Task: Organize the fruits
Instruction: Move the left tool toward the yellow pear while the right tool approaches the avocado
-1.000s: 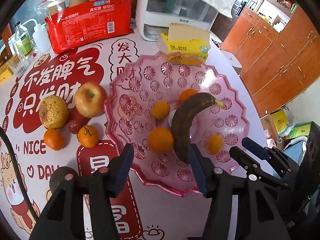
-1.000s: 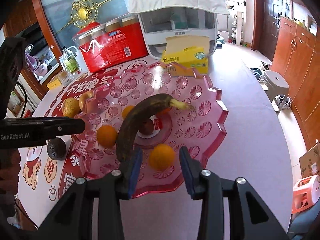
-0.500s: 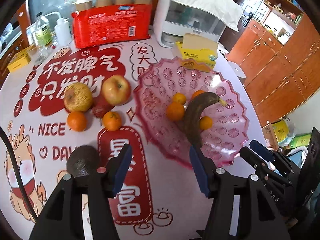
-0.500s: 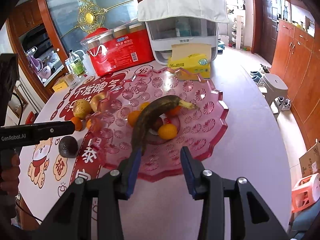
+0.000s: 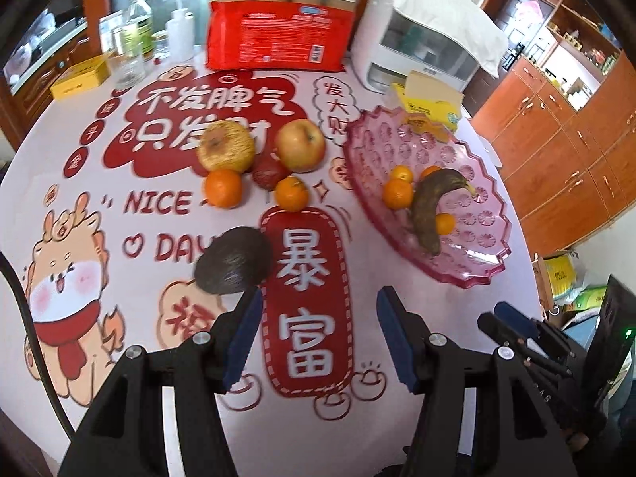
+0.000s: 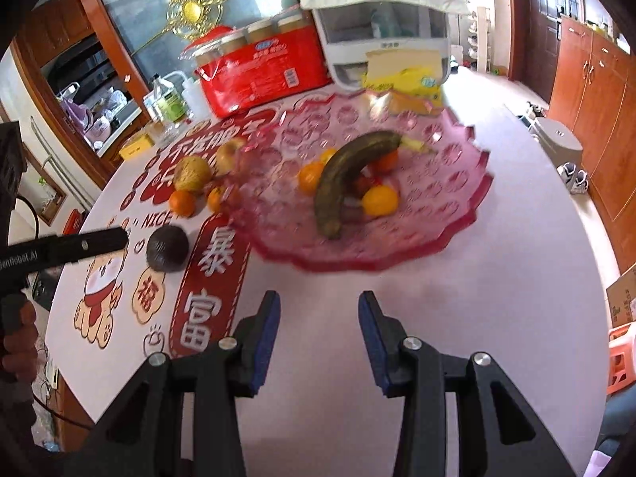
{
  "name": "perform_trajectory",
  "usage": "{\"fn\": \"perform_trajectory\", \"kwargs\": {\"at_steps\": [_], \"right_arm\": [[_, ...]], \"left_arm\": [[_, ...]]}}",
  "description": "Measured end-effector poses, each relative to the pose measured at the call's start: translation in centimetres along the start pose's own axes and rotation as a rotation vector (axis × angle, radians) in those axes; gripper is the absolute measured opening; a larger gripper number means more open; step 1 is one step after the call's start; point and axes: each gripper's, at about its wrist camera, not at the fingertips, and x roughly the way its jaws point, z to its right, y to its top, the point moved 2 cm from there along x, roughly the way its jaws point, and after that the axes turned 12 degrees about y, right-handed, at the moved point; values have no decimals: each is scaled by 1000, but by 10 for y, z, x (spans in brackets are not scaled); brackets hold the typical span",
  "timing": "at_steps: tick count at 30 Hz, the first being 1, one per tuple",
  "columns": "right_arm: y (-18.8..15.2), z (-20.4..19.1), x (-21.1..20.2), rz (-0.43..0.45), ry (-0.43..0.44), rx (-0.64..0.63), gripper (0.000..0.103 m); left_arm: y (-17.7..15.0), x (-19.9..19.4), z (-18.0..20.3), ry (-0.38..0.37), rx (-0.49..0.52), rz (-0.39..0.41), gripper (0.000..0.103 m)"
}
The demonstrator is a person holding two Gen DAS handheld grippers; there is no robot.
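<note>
left wrist view: pink scalloped fruit plate (image 5: 469, 256) on the right of the table (image 5: 222, 429), holding a blackened banana (image 5: 431, 202) and small oranges (image 5: 397, 194) touching it on both sides. outside the plate, to its left, a clustered group: russet yellow apple (image 5: 225, 146), red-yellow apple (image 5: 300, 145), small dark red fruit (image 5: 267, 171) between them, two tangerines (image 5: 223, 188) in front. dark avocado (image 5: 234, 260) alone, nearer, just beyond the left finger tip. left gripper (image 5: 318, 330) over the red banner print, fingers spread wide, empty. along the far edge: red cup pack (image 5: 278, 35), bottles (image 5: 137, 33), white appliance (image 5: 421, 47), yellow tissue pack (image 5: 431, 99) just behind the plate. tip of the other gripper at lower right.

right wrist view: same plate (image 6: 445, 238) ahead, somewhat blurred, banana (image 6: 346, 177) lying across oranges (image 6: 379, 200). loose apples (image 6: 192, 173) and tangerines (image 6: 183, 202) beside the plate's left rim, avocado (image 6: 167, 248) nearer, apart from them. right gripper (image 6: 318, 334) above bare table (image 6: 457, 318) short of the plate, fingers moderately apart, empty. black bar of the left gripper (image 6: 67, 248) reaching in from the left, near the avocado. tissue pack (image 6: 409, 79) and appliance (image 6: 381, 28) behind the plate.
</note>
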Motion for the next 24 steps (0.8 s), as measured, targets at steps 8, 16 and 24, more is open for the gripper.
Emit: {"fn": "perform_trajectory", "kwargs": {"at_steps": [8, 16, 24], "right_arm": [[-16, -34, 16, -34, 28, 35, 41], [-22, -83, 41, -44, 55, 66, 41], [-31, -127, 71, -36, 71, 154, 46]], "left_arm": [[-5, -10, -44, 14, -5, -6, 62], [-4, -18, -88, 21, 53, -24, 66], [10, -22, -130, 23, 150, -34, 68]]}}
